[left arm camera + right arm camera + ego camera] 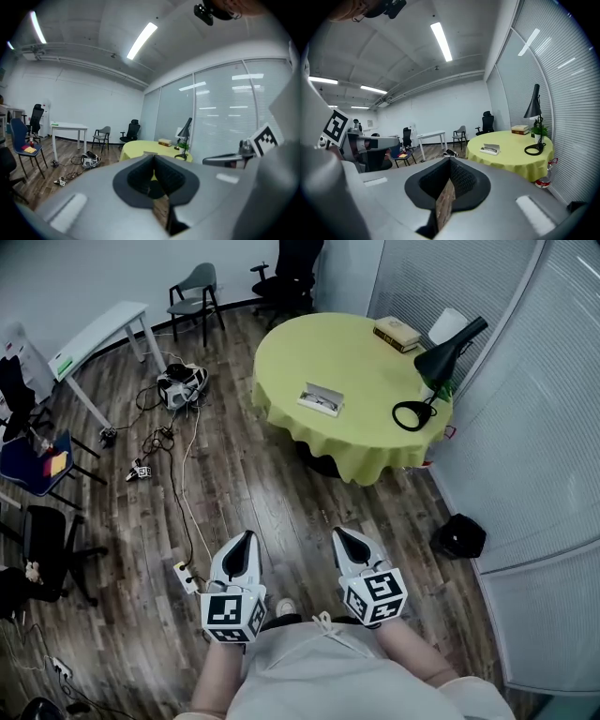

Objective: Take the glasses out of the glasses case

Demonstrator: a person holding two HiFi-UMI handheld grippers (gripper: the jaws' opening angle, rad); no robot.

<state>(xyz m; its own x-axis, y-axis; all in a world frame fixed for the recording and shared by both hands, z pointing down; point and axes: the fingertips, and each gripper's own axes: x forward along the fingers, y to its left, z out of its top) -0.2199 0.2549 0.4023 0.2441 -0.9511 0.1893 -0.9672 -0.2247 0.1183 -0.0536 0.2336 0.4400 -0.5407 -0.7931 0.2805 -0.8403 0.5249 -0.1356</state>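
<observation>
An open white glasses case (321, 399) lies on the round table with a yellow cloth (366, 437), far ahead of me; dark glasses rest inside it. The right gripper view shows the case (490, 150) on the same table (515, 157), several steps away. Both grippers are held low in front of my body over the wooden floor. My left gripper (247, 539) is shut with nothing in it, and so is my right gripper (345, 536). In their own views, the left gripper (153, 158) and the right gripper (450, 162) have their jaws together.
A black desk lamp (439, 367), books (397, 333) and a white roll (449, 325) stand on the table's far right. Cables and a power strip (184, 575) lie on the floor at my left. A black bag (459, 536) sits by the glass partition at right. A white desk (98, 334) and chairs line the left.
</observation>
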